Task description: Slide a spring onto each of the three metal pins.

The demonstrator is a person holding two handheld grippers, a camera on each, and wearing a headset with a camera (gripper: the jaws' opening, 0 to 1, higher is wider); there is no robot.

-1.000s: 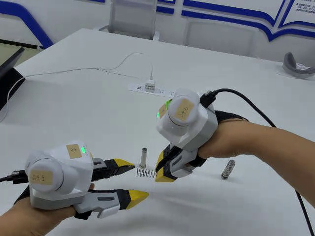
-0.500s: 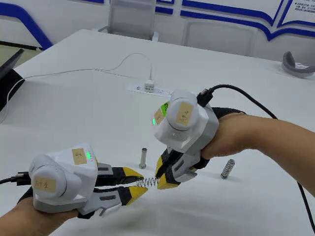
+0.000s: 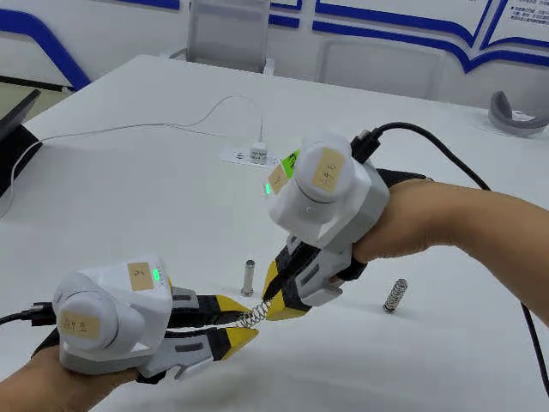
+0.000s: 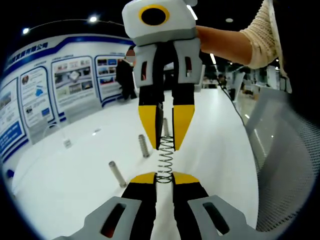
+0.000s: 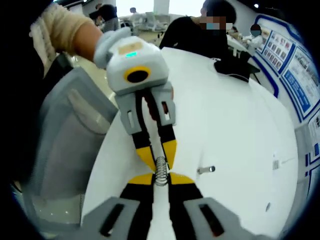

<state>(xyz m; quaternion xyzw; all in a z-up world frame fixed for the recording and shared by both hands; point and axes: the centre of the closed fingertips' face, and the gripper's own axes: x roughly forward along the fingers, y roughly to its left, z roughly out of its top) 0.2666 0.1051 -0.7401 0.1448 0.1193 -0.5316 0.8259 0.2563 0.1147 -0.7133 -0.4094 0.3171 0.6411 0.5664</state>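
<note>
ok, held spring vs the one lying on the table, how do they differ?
The held spring is clamped at both ends by the left gripper and right gripper; the loose spring is untouched. The held spring hangs tilted off the table; the loose spring lies on it. The held spring's coils look more open. Both are metal coils, neither on a pin.

Head view looks down; gripper views face each other across spring [image 4: 165, 160].
</note>
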